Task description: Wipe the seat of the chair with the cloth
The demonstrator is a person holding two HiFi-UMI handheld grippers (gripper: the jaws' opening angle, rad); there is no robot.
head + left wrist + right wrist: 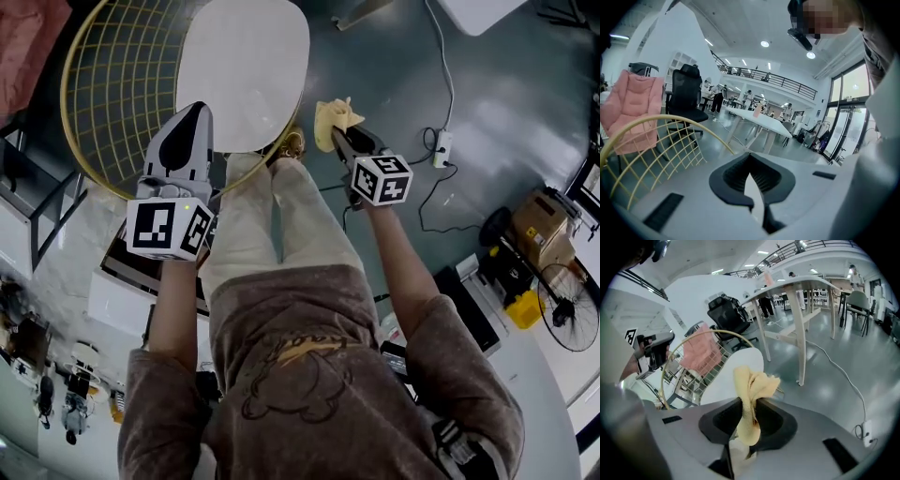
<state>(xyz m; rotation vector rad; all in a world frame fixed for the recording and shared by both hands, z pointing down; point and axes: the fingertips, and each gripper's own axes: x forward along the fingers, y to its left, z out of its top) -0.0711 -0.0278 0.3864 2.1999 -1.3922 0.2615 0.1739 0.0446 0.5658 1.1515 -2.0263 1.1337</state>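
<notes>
Yellow cloth (336, 117), crumpled, sits at the tip of the right gripper (339, 139), just beside the edge of the white oval chair seat (246, 66) and over the grey floor (506, 112). The left gripper (194, 114) is over the seat's near edge, by the gold wire backrest (108, 94).

Left gripper view: jaws pressed together at the tips, nothing between them.

Right gripper view: jaws pinch the cloth, with the seat beyond.

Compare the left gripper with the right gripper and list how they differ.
The right gripper is shut on the yellow cloth; the left gripper is shut on nothing. In the head view the left gripper overlaps the chair's white seat; the right gripper shows beside the seat, against the floor. Both carry a marker cube.
</notes>
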